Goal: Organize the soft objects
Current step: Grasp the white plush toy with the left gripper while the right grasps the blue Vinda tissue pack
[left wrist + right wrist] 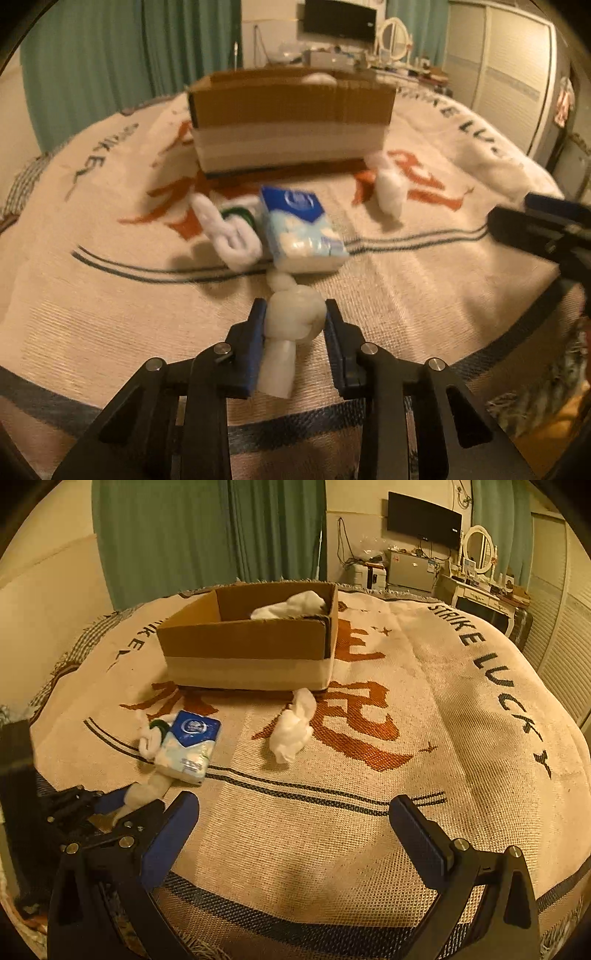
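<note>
Jaws of the left gripper (294, 325) clamp a knotted white cloth (293, 317) low over the blanket (332, 830), just short of the tissue pack (301, 229). Its long axis runs away toward the cardboard box (291, 122) beyond that pack. The right gripper (295, 834) hovers level nearer than the pack, jaws wide apart and holding nothing.

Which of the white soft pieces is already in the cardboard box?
The crumpled white cloth at the box's far right corner. The others lie outside: one wad in front of the box, one beside the tissue pack, one knotted piece between the left gripper's fingers.
</note>
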Action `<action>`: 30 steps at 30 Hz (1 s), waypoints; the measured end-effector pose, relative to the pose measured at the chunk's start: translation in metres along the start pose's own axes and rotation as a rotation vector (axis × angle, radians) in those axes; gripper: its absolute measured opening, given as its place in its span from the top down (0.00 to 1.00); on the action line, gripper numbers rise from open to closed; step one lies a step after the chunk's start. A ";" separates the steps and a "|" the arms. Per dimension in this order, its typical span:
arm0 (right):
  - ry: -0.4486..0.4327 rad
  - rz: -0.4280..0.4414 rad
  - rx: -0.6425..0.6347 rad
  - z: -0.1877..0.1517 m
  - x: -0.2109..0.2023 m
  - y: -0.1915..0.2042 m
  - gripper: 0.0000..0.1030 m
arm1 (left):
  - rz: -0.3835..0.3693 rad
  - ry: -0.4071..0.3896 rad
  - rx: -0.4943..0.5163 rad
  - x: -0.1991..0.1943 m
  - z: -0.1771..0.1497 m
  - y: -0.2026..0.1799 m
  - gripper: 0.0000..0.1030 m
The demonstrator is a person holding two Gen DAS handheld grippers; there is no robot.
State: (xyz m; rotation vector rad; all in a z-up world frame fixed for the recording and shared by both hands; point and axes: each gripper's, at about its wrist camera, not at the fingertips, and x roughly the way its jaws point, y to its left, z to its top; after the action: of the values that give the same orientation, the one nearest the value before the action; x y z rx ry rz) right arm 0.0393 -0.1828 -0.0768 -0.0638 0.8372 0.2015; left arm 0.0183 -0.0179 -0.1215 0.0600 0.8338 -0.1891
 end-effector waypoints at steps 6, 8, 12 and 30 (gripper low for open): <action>-0.022 0.024 -0.011 0.004 0.001 0.011 0.00 | 0.011 -0.067 -0.020 -0.027 0.020 0.025 0.71; -0.015 0.028 -0.010 0.005 0.007 0.016 0.00 | 0.024 -0.084 -0.026 -0.029 0.027 0.035 0.71; 0.002 0.068 -0.005 0.009 0.023 0.031 0.00 | 0.031 -0.107 -0.033 -0.030 0.044 0.056 0.71; 0.172 0.137 -0.111 0.018 0.116 0.101 0.30 | -0.007 -0.065 -0.062 0.005 0.041 0.089 0.71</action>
State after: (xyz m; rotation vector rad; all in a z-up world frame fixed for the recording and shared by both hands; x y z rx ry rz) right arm 0.1076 -0.0633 -0.1480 -0.1297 1.0019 0.3760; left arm 0.0685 0.0631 -0.0998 -0.0069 0.7748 -0.1706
